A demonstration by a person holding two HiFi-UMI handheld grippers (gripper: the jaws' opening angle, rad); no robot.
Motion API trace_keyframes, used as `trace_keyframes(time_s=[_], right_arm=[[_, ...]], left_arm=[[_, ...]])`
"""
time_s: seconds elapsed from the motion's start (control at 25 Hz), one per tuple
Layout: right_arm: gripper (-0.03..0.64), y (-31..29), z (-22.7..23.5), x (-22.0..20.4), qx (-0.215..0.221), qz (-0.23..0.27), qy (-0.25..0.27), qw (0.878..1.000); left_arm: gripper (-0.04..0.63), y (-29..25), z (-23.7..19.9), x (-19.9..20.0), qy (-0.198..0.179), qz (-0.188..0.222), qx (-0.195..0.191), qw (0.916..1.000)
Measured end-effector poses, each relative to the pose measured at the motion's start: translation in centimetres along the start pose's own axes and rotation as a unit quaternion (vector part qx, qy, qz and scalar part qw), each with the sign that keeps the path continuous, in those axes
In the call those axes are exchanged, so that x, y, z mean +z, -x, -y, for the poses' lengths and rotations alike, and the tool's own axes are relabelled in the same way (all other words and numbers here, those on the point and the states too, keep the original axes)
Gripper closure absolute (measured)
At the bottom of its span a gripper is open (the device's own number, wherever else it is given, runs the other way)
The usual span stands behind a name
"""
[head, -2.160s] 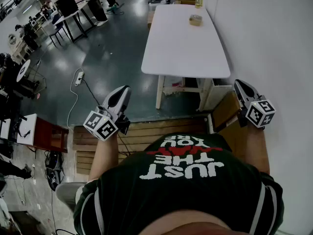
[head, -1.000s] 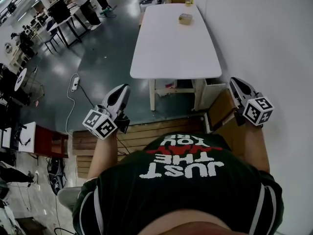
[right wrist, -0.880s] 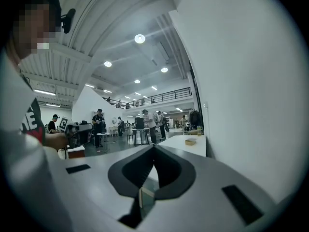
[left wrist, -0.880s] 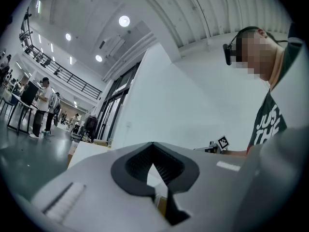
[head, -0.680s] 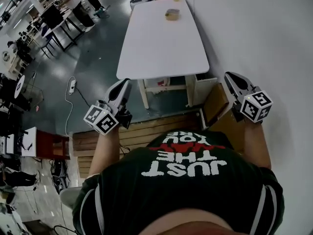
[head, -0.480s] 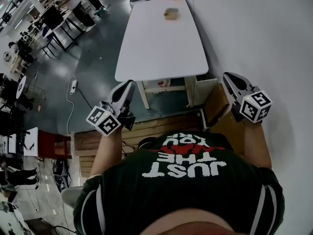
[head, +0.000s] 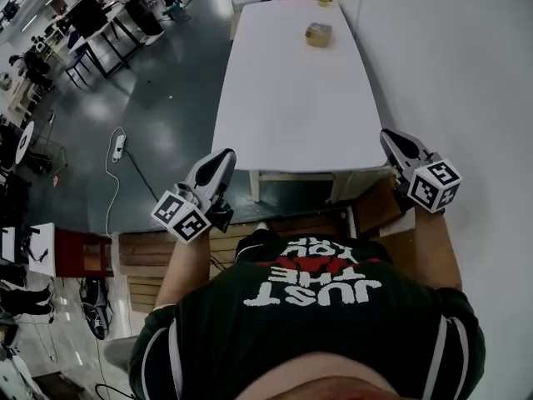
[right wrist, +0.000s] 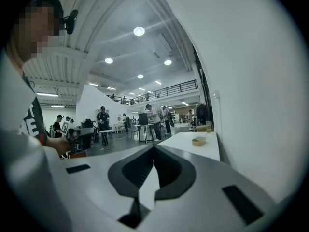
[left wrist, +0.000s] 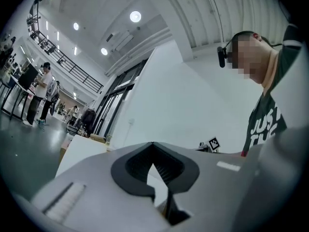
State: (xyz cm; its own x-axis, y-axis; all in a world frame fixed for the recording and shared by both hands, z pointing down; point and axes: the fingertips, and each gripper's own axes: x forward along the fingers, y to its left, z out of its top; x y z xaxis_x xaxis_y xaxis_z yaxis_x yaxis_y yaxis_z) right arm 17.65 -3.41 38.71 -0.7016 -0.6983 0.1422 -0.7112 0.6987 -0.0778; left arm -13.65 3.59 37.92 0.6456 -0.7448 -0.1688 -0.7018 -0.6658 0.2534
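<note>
White table [head: 287, 82] stands before left gripper [head: 226, 154] and right gripper [head: 387, 136], both closed.

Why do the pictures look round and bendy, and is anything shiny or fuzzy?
Left gripper view: round fisheye picture, black corners, bent walls; the lamps glare white. Right gripper view: same bending; the right tool up close looks a bit soft. Head view: the floor shines with reflections; the table is bright white.
</note>
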Motion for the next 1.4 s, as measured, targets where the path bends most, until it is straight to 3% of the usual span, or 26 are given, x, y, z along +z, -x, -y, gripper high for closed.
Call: trace_keyframes(time_s=[0.2, 0.4, 0.64, 0.88, 1.0, 1.32, 1.4], right_arm=[[0.611, -10.9, 1.0, 5.8, -0.028, -0.015, -0.008, 0.999], [0.611, -18.0, 2.9, 10.2, -0.064, -0.022, -0.013, 0.998], [0.61, -20.7, 7.0, 11.9, -0.096, -0.035, -0.021, 0.995], [0.609, -25.5, 16.8, 12.7, -0.092, -0.057, -0.022, 0.994], [0.609, -29.0, 23.1, 11.5, -0.078, -0.072, -0.039, 0.994], [0.603, -39.3, 38.7, 0.1, -0.081, -0.116, -0.106, 0.984], [0.565, -41.6, 41.2, -2.1, -0.082, -0.132, -0.124, 0.98]], left_arm=[[0.589, -2.9, -9.2, 3.5, 0.004, -0.028, -0.034, 0.999], [0.589, -6.7, -16.8, 7.6, 0.009, -0.046, -0.059, 0.9972], [0.589, -10.6, -19.8, 9.0, 0.013, -0.043, -0.076, 0.9961], [0.589, -18.6, -23.9, 8.6, 0.002, -0.047, -0.051, 0.9975], [0.589, -23.9, -26.0, 7.3, -0.011, -0.047, -0.029, 0.9984], [0.589, -37.5, -34.0, -2.8, -0.009, -0.071, -0.008, 0.9974], [0.589, -40.4, -36.2, -4.5, 0.0, -0.077, -0.006, 0.997]])
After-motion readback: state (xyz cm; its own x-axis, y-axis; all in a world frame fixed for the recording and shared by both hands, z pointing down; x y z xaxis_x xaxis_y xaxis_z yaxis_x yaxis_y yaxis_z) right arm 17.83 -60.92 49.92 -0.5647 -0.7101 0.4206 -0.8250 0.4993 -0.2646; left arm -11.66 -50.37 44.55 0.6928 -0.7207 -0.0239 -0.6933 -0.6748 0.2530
